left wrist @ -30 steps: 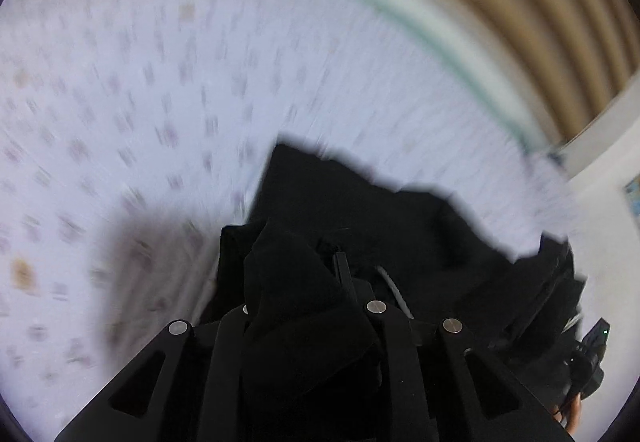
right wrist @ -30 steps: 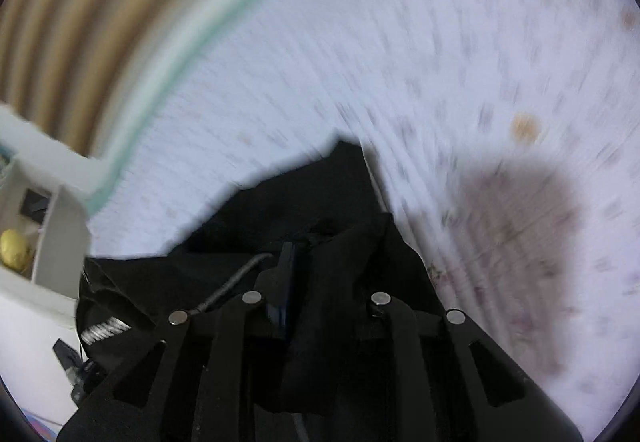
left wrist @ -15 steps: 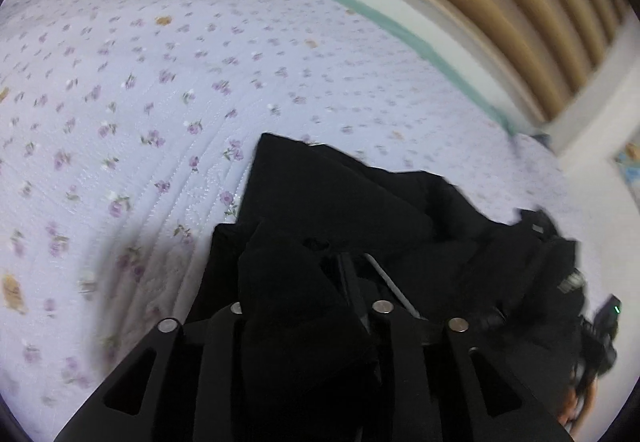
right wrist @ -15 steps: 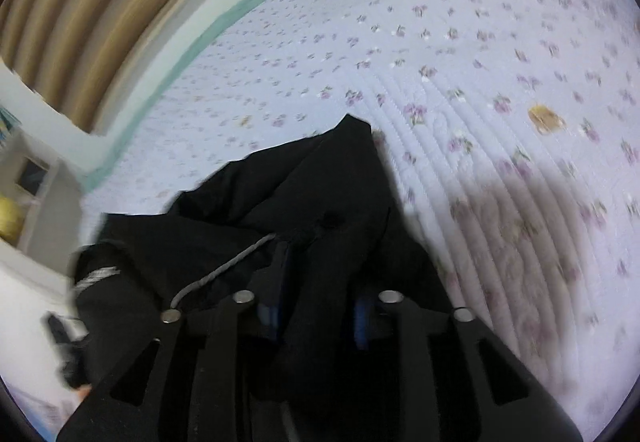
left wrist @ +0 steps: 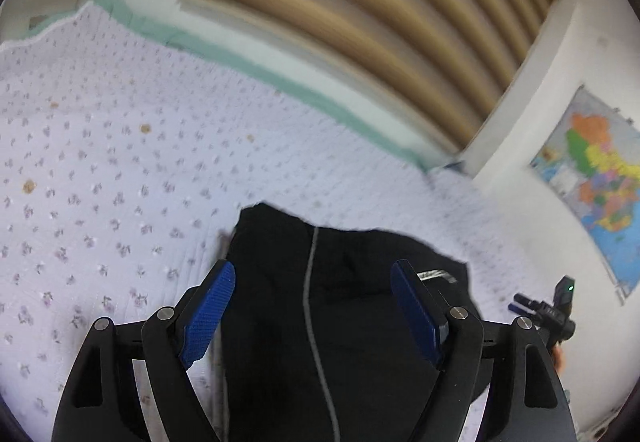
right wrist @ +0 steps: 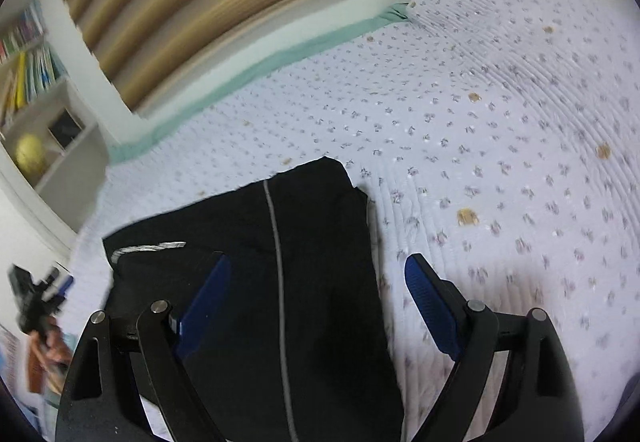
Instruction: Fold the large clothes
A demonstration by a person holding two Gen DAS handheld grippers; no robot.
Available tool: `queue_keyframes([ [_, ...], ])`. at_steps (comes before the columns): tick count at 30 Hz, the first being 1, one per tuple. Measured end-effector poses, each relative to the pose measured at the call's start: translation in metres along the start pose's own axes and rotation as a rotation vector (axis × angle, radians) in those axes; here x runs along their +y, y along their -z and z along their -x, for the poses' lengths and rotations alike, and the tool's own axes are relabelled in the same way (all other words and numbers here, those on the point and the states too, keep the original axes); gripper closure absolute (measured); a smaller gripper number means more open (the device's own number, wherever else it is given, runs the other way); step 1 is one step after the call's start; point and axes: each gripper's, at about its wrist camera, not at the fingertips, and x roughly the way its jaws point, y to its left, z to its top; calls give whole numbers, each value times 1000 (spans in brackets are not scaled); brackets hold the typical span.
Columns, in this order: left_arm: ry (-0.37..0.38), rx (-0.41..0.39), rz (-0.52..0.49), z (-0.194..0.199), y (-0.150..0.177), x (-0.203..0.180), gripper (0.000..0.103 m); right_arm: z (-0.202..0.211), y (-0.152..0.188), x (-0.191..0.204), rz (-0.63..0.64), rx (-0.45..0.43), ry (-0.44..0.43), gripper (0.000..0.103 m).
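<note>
Now both tilt downward over the black garment (left wrist: 340,322) lying on the bed (left wrist: 100,182): left hand-held gripper (left wrist: 312,306) and right hand-held gripper (right wrist: 316,302) are opening, nothing pinched. Only the left view shows a map (left wrist: 600,182); only the right, a bookshelf (right wrist: 36,74).

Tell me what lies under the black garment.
The black garment lies on a floral quilted bedspread, which shows all round it. The bedspread directly beneath, and any inner folded layers, are covered.
</note>
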Motion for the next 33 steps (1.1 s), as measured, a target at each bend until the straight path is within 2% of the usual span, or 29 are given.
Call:
queue_keyframes([
  [3,-49,59,71,-29,-8,18,22,-31,-14,9,46,18,30,12],
  [7,-32,128,158,-64,-16,38,22,-74,-35,10,96,51,53,12],
  [10,-27,187,207,-93,-20,49,22,-109,-51,9,105,87,37,12],
  [13,-29,249,230,-119,-22,55,22,-140,-55,7,112,135,50,13],
  [14,-21,265,230,-126,-21,55,23,-150,-53,8,122,154,43,16],
  [15,-36,258,214,-127,-20,53,39,-153,-51,11,136,158,36,38],
  [16,-50,238,183,-126,-20,48,53,-155,-46,17,173,154,53,67],
  [17,-62,225,137,-123,-19,42,88,-153,-43,21,201,140,82,73],
  [18,-77,210,95,-120,-18,37,93,-146,-37,28,240,105,105,82],
  [22,-118,97,-2,-90,-26,10,94,-109,-36,42,281,-10,197,88],
  [25,-79,12,28,-68,-48,-4,94,-80,-54,53,274,-93,237,90],
  [28,-113,-54,23,-63,-69,-19,94,-63,-75,72,283,-157,290,91],
  [31,-203,-33,32,-92,-81,-23,94,-73,-93,83,285,-178,379,91],
  [33,-265,20,52,-119,-78,-14,94,-100,-99,79,281,-156,497,93],
])
